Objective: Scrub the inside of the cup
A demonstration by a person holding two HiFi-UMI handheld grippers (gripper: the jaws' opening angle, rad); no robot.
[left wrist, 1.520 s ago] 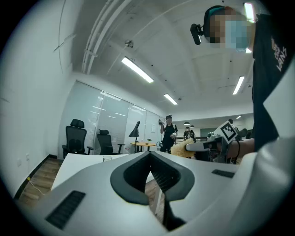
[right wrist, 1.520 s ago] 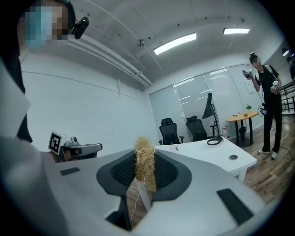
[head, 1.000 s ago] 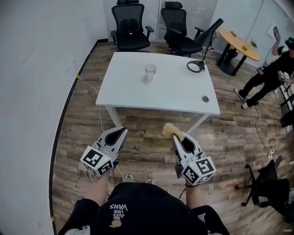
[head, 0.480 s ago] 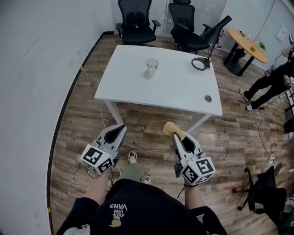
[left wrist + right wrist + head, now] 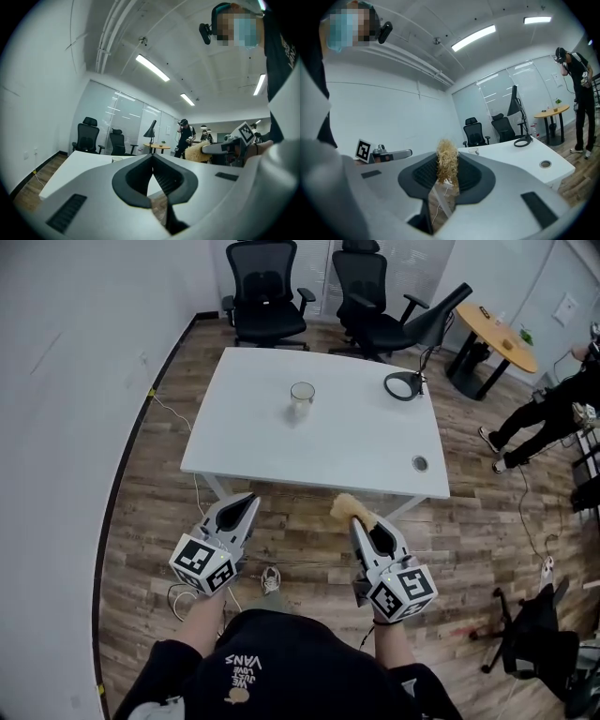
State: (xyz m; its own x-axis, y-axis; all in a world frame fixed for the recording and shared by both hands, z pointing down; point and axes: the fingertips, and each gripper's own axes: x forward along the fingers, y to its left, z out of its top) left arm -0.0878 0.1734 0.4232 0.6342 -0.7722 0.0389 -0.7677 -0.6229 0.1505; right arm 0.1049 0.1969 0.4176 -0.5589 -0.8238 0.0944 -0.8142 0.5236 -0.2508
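Note:
A clear glass cup [image 5: 301, 397] stands upright on the far middle of the white table [image 5: 356, 456]; it shows small in the right gripper view [image 5: 476, 151]. My right gripper [image 5: 359, 518] is shut on a tan fibrous scrubber [image 5: 348, 506], whose tuft sticks up between the jaws [image 5: 446, 162]. My left gripper [image 5: 245, 507] is shut with nothing in it. Both grippers hang over the wooden floor, short of the table's near edge and well away from the cup.
A black ring-shaped lamp [image 5: 401, 383] lies at the table's far right, and a cable hole [image 5: 419, 463] sits near its right edge. Black office chairs [image 5: 265, 292] stand behind the table. A round wooden table [image 5: 496, 322] and a person [image 5: 544, 409] are at the right.
The view has shifted slightly and the table sits a little nearer the grippers. Both grippers keep their pose, the right still holding the scrubber.

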